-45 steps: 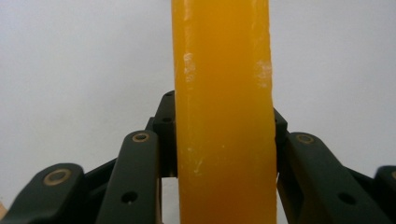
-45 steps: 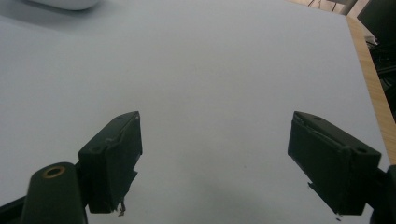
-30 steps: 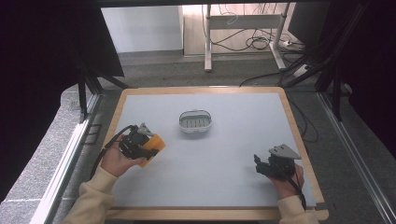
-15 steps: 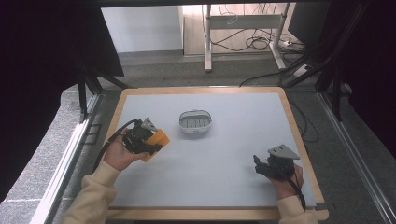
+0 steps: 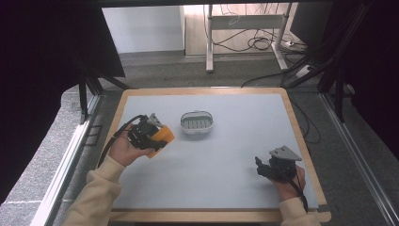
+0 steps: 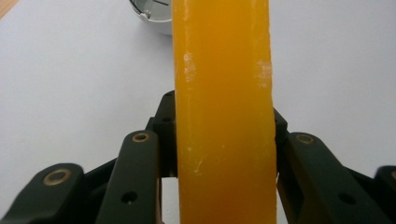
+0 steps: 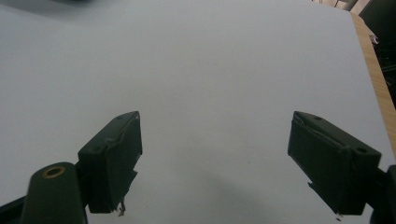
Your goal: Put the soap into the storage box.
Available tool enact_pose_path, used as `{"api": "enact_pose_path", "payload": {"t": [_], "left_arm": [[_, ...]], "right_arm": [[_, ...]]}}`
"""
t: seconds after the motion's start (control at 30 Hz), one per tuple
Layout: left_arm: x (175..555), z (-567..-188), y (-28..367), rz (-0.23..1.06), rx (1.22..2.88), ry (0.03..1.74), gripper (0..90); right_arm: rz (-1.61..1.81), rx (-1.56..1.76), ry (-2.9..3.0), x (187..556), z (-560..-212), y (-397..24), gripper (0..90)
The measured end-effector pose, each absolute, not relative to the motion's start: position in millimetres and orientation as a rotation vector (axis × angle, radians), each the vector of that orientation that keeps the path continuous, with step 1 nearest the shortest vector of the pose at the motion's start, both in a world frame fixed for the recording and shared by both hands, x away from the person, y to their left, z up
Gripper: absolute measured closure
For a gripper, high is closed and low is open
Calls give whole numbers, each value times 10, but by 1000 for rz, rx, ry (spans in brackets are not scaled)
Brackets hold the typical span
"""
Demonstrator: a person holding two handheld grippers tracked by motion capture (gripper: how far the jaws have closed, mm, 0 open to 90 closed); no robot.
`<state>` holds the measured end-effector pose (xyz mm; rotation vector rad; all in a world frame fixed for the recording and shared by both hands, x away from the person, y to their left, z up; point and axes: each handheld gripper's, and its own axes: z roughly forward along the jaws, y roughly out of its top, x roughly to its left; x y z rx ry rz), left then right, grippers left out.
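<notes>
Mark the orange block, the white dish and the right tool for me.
orange block [image 6: 223, 116]: left gripper view, middle of its narrow face.
white dish [image 5: 197, 131]: high view, its near rim.
right tool [image 7: 233, 163]: right gripper view, midway between its open fingertips.

The small oval metal dish with a slotted insert [image 5: 197, 123] sits on the grey-topped wooden-framed table [image 5: 226, 155], a bit left of centre toward the far side. Just left of it and slightly nearer, the left gripper [image 5: 149, 134] holds the flat orange block [image 5: 161, 139]. The right gripper [image 5: 269, 168] is well apart, near the table's near right corner.
</notes>
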<state>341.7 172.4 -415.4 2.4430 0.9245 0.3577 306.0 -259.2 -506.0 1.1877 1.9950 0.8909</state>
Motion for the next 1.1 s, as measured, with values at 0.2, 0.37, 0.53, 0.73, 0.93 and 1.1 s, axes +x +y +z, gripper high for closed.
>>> {"api": "enact_pose_path", "payload": {"t": [0.2, 0.37, 0.53, 0.73, 0.93, 1.1], "left_arm": [[3459, -4137, 1710, 358, 2448, 929, 616], [3514, -4152, 1715, 355, 2444, 945, 616], [3569, -4149, 1699, 361, 2444, 930, 616], [3640, -4107, 1648, 347, 2437, 899, 616], [3677, -4074, 1574, 358, 2464, 860, 615], [3695, -4039, 1516, 355, 2468, 812, 616]], "right_arm": [[892, 1188, 1995, 3061, -5062, -2591, 181], [894, 1186, 1995, 3062, -5060, -2590, 183], [894, 1189, 1995, 3062, -5063, -2592, 182], [891, 1191, 1991, 3064, -5056, -2601, 181], [893, 1202, 1982, 3062, -5054, -2623, 181], [891, 1199, 1985, 3063, -5056, -2618, 181]]}}
